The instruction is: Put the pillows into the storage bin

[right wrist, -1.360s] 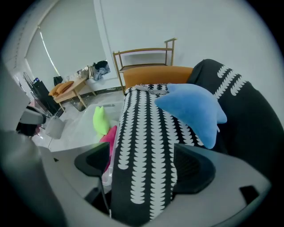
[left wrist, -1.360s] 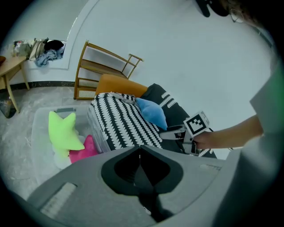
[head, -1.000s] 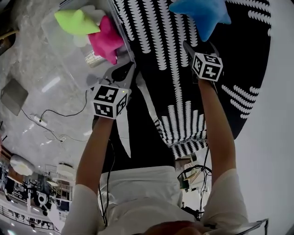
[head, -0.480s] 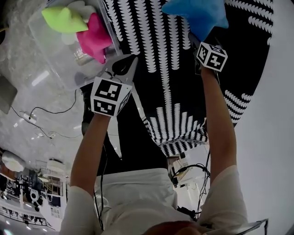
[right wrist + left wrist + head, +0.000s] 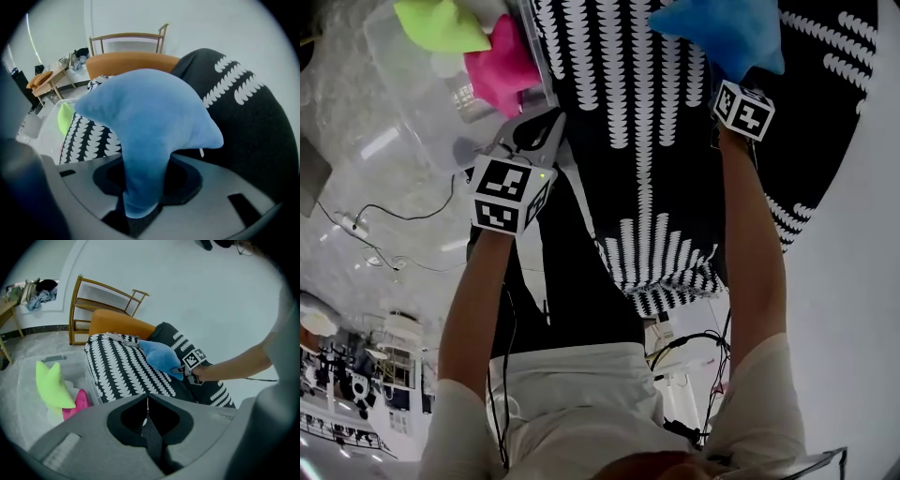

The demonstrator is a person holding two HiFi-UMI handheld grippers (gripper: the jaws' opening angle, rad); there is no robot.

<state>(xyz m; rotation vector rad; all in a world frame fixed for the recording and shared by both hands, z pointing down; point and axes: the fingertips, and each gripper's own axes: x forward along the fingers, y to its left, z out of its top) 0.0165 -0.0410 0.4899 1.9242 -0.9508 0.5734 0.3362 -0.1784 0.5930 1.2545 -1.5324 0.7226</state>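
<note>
pinching a tip of the blue pillow (image 5: 150, 117), the right tool (image 5: 140, 187) has just been closing its jaws on it over the patterned cover (image 5: 628, 112). left tool (image 5: 148, 408) is closed and empty beside the storage bin (image 5: 28, 380), which holds the green pillow (image 5: 51, 385) and pink pillow (image 5: 77, 404).

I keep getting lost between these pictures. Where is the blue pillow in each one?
Head view: the blue pillow is at the top edge, right of centre.
Left gripper view: the blue pillow is just above centre.
Right gripper view: the blue pillow fills the middle.
Shared landmark: the black-and-white patterned cover.
</note>
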